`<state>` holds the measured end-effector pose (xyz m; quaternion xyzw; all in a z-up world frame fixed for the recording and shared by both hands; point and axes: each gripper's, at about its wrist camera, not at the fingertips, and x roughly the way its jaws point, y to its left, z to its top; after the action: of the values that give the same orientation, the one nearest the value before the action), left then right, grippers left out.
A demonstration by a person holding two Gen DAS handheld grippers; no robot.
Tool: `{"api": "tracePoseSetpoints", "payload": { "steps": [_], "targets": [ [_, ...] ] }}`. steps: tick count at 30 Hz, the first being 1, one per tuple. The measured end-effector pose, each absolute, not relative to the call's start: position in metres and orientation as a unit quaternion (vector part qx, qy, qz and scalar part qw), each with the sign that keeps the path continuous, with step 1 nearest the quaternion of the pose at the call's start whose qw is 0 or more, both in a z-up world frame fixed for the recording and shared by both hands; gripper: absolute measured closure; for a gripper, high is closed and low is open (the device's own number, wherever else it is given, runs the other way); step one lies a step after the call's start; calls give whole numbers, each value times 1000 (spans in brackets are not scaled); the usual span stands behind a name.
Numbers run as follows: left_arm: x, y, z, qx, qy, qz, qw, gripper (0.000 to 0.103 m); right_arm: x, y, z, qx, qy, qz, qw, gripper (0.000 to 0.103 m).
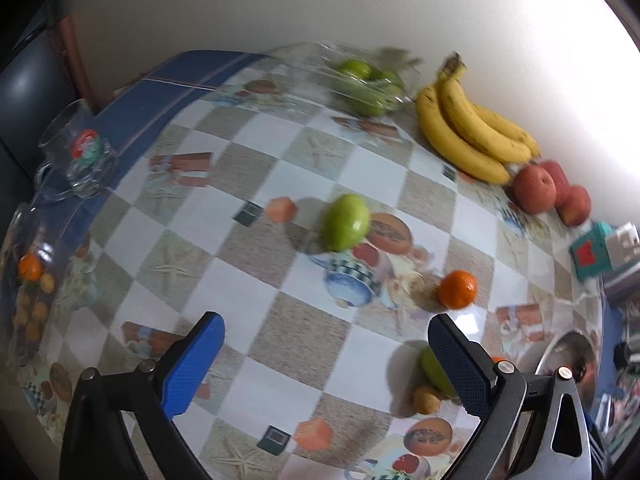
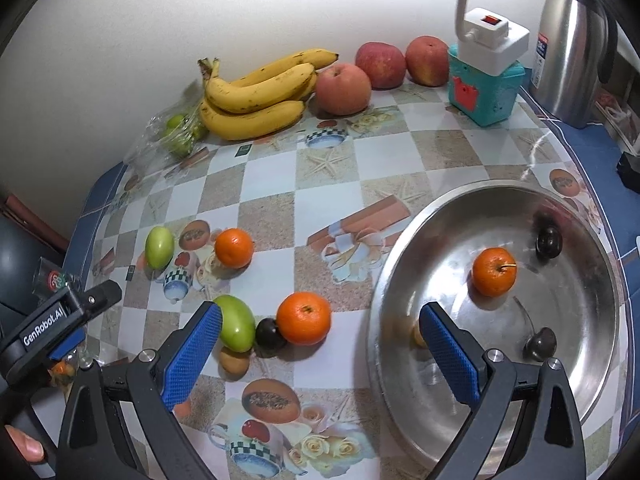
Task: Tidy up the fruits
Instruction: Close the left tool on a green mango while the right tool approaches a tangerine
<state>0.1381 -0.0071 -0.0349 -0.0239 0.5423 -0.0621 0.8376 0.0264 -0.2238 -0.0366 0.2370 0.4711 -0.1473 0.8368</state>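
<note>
Tablecloth (image 2: 280, 208): glossy printed plastic sheeting, smooth, with light glare near the right edge. Basin (image 2: 592, 320) at the table's right front corner: polished metal, mirror-bright, faintly scratched. Flask (image 2: 568, 40) at the back right corner: brushed steel, satin sheen. Mug (image 1: 76, 152) at the left edge: clear glass with a printed label. Bag (image 2: 160, 136) at the back edge: thin, crinkled transparent film. Right gripper (image 2: 320, 344): finger pads (image 2: 192, 356) of blue textured rubber, knurled; frame matt black plastic with bright metal pins. Left gripper (image 1: 326, 364): same finish. Tangerines (image 2: 304, 318): dimpled, semi-gloss skin. Bananas (image 2: 256, 100): matt, speckled peel.
</note>
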Motion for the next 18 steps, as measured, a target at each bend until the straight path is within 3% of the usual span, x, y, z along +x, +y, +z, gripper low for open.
{"api": "tracePoseSetpoints", "payload": {
  "steps": [13,18],
  "targets": [
    [138,-51,-61,-23,585,-119,802,2,14,-247,-49,226,493,-219,811,4],
    [135,-70,-68,1,588,-141,797,8,12,-251,-51,237,496,-221,806,4]
  ]
}}
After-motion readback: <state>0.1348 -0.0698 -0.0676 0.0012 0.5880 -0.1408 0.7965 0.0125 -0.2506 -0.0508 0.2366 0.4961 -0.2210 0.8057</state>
